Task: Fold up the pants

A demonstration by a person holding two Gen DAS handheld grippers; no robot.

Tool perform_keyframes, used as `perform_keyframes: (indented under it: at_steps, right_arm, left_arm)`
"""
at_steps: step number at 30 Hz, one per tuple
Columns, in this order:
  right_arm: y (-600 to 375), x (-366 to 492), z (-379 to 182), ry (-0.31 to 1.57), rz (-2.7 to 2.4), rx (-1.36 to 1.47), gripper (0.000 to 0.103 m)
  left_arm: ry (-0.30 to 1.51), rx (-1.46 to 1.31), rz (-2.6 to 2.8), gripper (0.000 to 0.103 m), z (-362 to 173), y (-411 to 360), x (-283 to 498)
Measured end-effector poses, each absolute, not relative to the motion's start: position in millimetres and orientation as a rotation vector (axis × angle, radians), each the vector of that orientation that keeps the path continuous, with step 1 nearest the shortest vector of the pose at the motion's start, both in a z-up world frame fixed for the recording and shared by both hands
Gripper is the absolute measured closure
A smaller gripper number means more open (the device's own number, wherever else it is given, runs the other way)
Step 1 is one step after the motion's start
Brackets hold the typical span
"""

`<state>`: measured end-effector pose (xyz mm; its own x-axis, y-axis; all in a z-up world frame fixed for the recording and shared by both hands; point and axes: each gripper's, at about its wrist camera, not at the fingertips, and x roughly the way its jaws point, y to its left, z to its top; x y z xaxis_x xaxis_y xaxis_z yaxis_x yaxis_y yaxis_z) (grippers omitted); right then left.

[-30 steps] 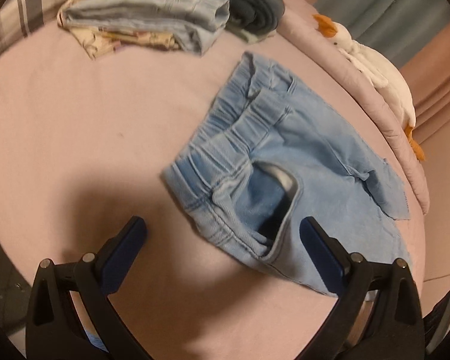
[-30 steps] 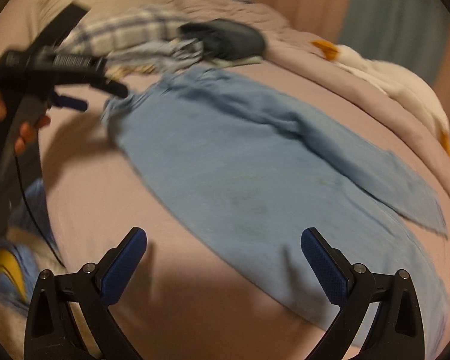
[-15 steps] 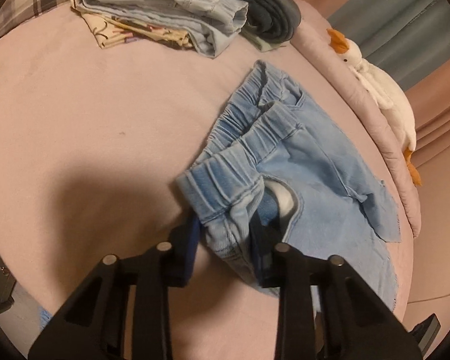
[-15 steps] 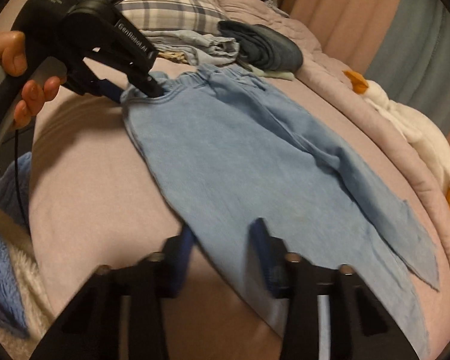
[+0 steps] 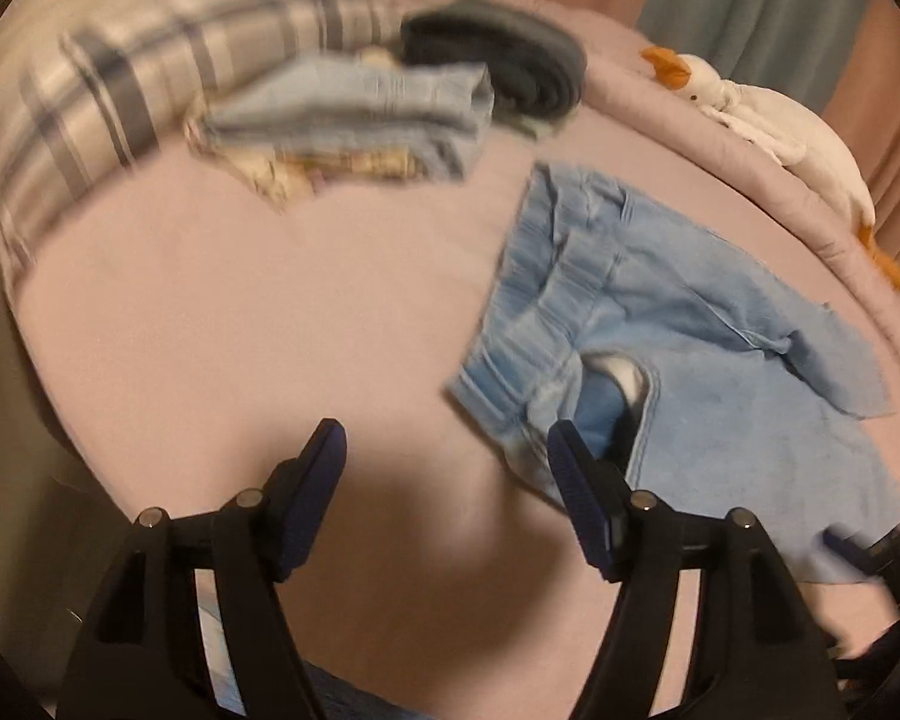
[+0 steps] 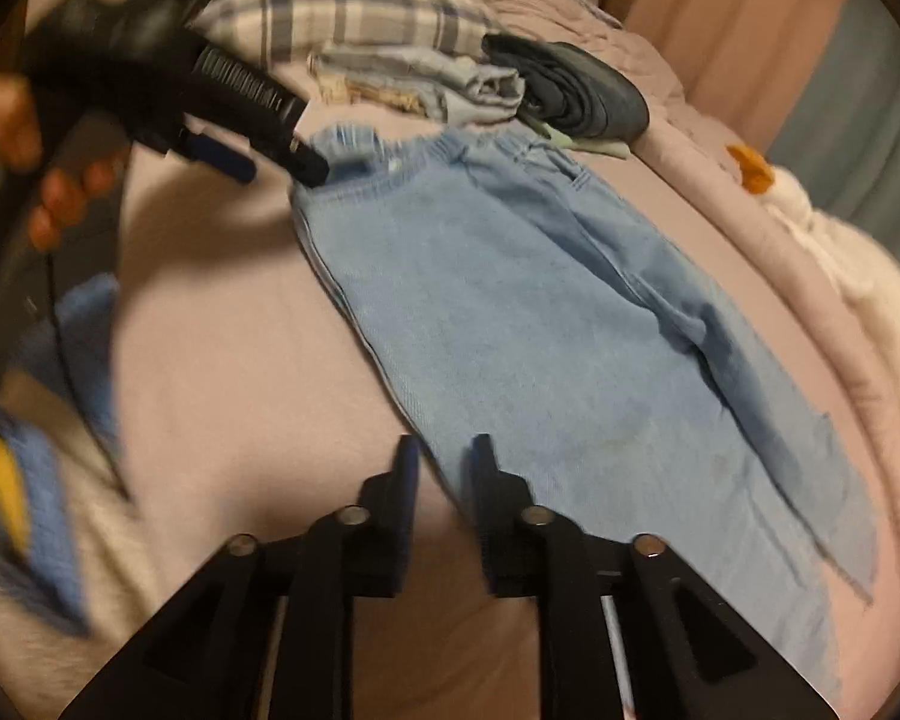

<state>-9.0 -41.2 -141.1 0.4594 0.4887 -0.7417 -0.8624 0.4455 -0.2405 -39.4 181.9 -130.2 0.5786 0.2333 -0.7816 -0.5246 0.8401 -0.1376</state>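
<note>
Light blue denim pants point(image 5: 690, 324) lie spread on the pink bed sheet point(image 5: 240, 330), waistband toward the pillow and legs toward the lower right. My left gripper point(image 5: 444, 462) hangs just before the near waistband corner. Its jaws are opening, and nothing is pressed between them. In the right wrist view a person's hand point(image 6: 12, 120) holds the left gripper point(image 6: 270, 162) at that corner. My right gripper point(image 6: 443, 468) stands narrow on the near side edge of the pants point(image 6: 540, 300), with the cloth edge between its jaws. One of its blue pads point(image 5: 858, 546) shows at the leg edge.
A stack of folded clothes point(image 5: 360, 114) and a dark folded garment point(image 5: 510, 72) sit beyond the waistband, by a plaid pillow point(image 5: 120, 78). A white goose plush point(image 5: 768, 126) lies along the far right edge. Blue and yellow cloth point(image 6: 6, 480) lies off the bed's left side.
Both grippers went from wide open to closed: left on the waistband corner, right on the leg edge. The left has since let go, widened and drawn back; the right stays narrow.
</note>
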Motion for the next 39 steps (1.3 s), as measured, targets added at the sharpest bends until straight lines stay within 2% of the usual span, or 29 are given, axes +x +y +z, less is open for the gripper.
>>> perform_keyframes:
  at_steps: [1, 3, 5, 7, 13, 23, 25, 33, 37, 39]
  right_arm:
    - [-48.5, -6.8, -130.7, 0.661, 0.940, -0.608, 0.063]
    - [-59.7, -2.3, -117.6, 0.664, 0.953, -0.518, 0.055]
    - [-70.9, 10.1, -110.4, 0.676, 0.915, -0.449, 0.055]
    - [-76.1, 27.4, -114.2, 0.708, 0.822, -0.430, 0.055]
    - [-90.0, 70.8, -154.1, 0.881, 0.611, -0.428, 0.055]
    - [-128.1, 80.9, -150.8, 0.996, 0.641, -0.365, 0.055]
    - [-131.7, 92.3, -142.5, 0.977, 0.652, -0.309, 0.054]
    - [-91.7, 151.2, -117.7, 0.802, 0.757, -0.338, 0.054]
    - [-64.9, 196.3, -110.4, 0.761, 0.806, -0.378, 0.041]
    - [-52.2, 223.0, -110.5, 0.760, 0.797, -0.418, 0.040]
  left_arm:
    - [0.825, -0.348, 0.436, 0.034, -126.2, 177.3, -38.0]
    - [0.811, -0.295, 0.377, 0.035, -122.6, 164.8, -28.2]
    - [0.809, -0.241, 0.293, 0.038, -124.3, 148.9, -17.2]
    - [0.821, -0.156, 0.221, 0.045, -131.0, 128.9, -1.8]
    - [0.935, 0.040, 0.151, 0.044, -174.6, 100.0, 24.6]
    - [0.857, -0.081, 0.092, 0.042, -142.2, 130.1, 27.2]
    - [0.840, -0.075, 0.140, 0.037, -136.2, 139.0, 41.9]
    - [0.862, -0.122, 0.211, 0.034, -137.4, 202.8, 123.4]
    - [0.905, -0.211, 0.217, 0.035, -146.8, 234.5, 160.9]
    - [0.925, -0.211, 0.220, 0.035, -149.2, 242.4, 174.9]
